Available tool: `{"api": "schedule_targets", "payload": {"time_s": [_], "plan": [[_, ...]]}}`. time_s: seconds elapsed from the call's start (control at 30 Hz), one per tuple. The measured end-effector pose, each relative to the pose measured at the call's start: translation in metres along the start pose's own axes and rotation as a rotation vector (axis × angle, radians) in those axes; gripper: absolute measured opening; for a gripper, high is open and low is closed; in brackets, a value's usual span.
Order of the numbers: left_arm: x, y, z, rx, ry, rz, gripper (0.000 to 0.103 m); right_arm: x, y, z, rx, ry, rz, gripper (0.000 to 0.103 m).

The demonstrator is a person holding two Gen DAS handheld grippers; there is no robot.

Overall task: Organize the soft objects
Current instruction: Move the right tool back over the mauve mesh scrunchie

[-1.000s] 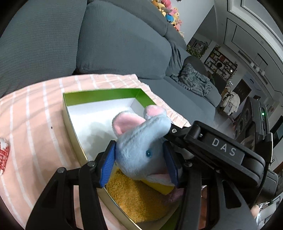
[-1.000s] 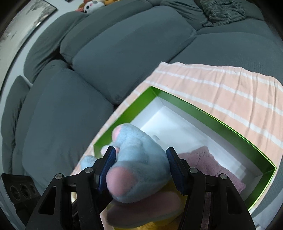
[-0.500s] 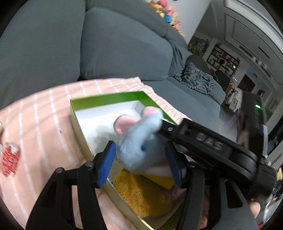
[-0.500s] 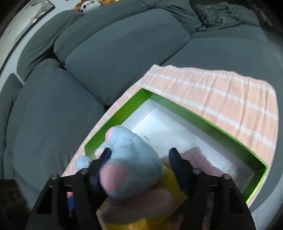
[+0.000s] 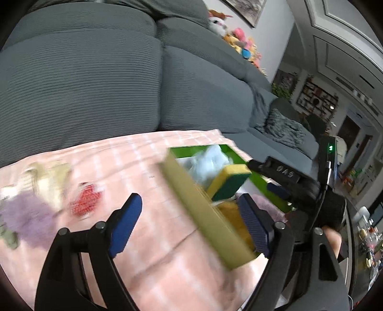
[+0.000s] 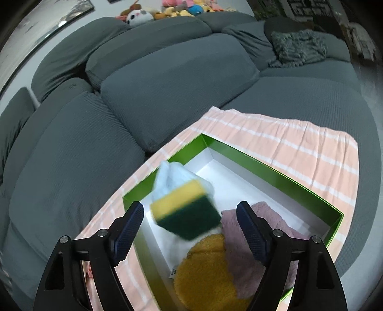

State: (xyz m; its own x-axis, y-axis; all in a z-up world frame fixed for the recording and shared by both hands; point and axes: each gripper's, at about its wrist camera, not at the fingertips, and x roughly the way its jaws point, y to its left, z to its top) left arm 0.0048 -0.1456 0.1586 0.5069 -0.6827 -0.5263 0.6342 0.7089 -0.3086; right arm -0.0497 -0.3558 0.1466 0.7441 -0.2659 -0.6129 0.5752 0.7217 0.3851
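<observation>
A green box [image 6: 275, 165] with a white inside stands on a pink striped cloth [image 6: 299, 141]. In it lie a light blue plush mouse [image 6: 177, 178], a yellow-and-green sponge [image 6: 186, 214] resting tilted against it, a yellow knitted pad [image 6: 205, 270] and a mauve towel [image 6: 244, 239]. My right gripper [image 6: 190, 230] is open and empty, just above the box's near end. My left gripper [image 5: 190, 223] is open and empty beside the box's near wall [image 5: 203, 210]; the mouse [image 5: 210, 162] and sponge [image 5: 227, 181] show beyond it, blurred.
On the cloth left of the box lie a red knitted piece [image 5: 85, 201], a purple fluffy item [image 5: 28, 220] and a pale yellow one [image 5: 47, 177]. A grey sofa [image 6: 167, 71] backs the cloth, with plush toys [image 6: 167, 12] on top and a grey throw [image 6: 296, 47].
Both grippers have opened and let go of the plush mouse, which now lies in the box. Both have drawn back, the left one swinging left over the cloth.
</observation>
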Motion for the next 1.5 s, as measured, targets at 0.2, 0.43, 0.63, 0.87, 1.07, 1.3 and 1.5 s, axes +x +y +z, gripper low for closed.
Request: {"api": "schedule_targets", "payload": {"time_s": [0.2, 0.43, 0.63, 0.87, 1.07, 1.3, 1.5], "plan": [[-0.055, 0.055, -0.021, -0.053, -0.015, 0.160, 0.085, -0.004, 0.026, -0.009, -0.066, 0.006, 0.027, 0.086], [-0.113, 0.135, -0.057, -0.238, -0.068, 0.357, 0.094, -0.009, 0.067, -0.029, -0.128, 0.000, 0.109, 0.098], [-0.141, 0.190, -0.079, -0.422, -0.100, 0.417, 0.095, -0.006, 0.124, -0.065, -0.285, 0.031, 0.182, 0.098], [-0.152, 0.222, -0.088, -0.565, -0.091, 0.507, 0.095, 0.013, 0.207, -0.129, -0.476, 0.185, 0.377, 0.098], [-0.154, 0.229, -0.098, -0.592, -0.047, 0.563, 0.095, 0.045, 0.274, -0.171, -0.589, 0.247, 0.404, 0.098], [-0.152, 0.231, -0.099, -0.584, -0.020, 0.584, 0.095, 0.069, 0.294, -0.197, -0.598, 0.290, 0.446, 0.071], [-0.154, 0.233, -0.098, -0.609, -0.034, 0.540, 0.095, 0.066, 0.282, -0.195, -0.620, 0.316, 0.423, 0.017]]}}
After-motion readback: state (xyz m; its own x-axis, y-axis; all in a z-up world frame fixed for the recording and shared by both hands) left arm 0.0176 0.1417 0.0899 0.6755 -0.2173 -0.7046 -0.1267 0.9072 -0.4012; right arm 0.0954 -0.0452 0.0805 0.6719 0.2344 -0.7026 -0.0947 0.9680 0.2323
